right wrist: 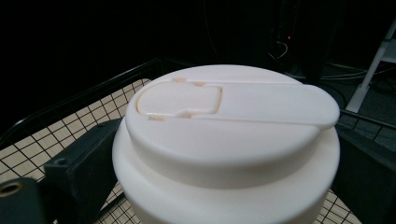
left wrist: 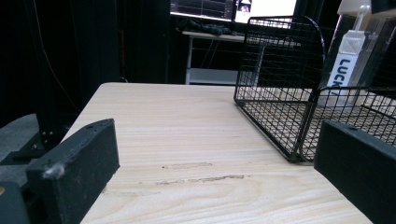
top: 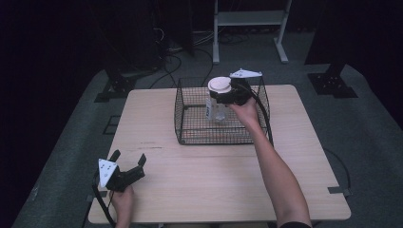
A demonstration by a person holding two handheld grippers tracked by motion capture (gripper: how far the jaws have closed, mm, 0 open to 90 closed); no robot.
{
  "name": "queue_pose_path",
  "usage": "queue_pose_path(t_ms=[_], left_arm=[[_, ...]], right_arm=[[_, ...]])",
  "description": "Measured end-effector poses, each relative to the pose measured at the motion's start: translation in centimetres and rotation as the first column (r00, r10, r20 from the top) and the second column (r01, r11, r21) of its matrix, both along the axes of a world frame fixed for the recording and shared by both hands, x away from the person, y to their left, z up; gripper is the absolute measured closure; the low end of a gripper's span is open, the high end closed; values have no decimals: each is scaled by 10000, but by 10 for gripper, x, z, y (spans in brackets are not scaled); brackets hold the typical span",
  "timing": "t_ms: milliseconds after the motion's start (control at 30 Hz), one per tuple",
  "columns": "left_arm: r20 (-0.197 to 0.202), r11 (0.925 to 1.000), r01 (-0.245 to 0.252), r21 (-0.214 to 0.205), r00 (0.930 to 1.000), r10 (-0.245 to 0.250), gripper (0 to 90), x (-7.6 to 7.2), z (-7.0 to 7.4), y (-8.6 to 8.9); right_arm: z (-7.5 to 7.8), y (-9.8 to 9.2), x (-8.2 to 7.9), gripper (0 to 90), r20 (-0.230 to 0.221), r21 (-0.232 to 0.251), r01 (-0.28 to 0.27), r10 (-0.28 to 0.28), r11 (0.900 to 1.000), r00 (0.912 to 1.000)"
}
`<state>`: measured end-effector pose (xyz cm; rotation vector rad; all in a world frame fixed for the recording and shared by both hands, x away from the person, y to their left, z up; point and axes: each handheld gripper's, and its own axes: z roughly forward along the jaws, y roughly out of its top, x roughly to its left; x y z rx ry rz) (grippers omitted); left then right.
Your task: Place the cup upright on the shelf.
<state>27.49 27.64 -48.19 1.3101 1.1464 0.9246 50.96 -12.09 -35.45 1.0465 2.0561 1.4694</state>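
One overhead view, two gripper-mounted.

A white lid (right wrist: 224, 140) with a flip tab sits close between the black jaws of the right hand-held gripper (right wrist: 219, 186). Behind and below it lies the black wire basket (right wrist: 70, 116).

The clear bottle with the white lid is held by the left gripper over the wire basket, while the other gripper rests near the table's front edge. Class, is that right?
Not quite: the right gripper holds the clear bottle by its white lid over the wire basket, as the high view shows. The left gripper is the one resting near the table's front edge.
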Motion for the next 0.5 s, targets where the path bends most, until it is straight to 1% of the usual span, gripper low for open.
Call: queue_pose_path(t_ms=[33, 167, 300, 433, 500], left_arm=[[-2, 10000, -8, -5, 10000, 8, 0, 0, 0, 0], [5, 10000, -5, -2, 10000, 5, 0, 0, 0, 0], [-1, 10000, -6, -30, 10000, 6, 0, 0, 0, 0], [-8, 10000, 0, -12, 10000, 0, 0, 0, 0, 0], [7, 10000, -6, -20, 10000, 6, 0, 0, 0, 0]], right_arm=[[-2, 1, 1, 37, -38, -74, 20, -20, 10000, 10000], [-5, 1, 3, 37, -147, -116, 57, -58, 9999, 9999], [-9, 3, 5, 37, -297, -370, 14, -25, 9993, 9996], [-12, 3, 7, 37, -411, -381, 23, -39, 9993, 9991], [-13, 3, 7, 37, -363, -411, 82, -97, 9991, 9993]])
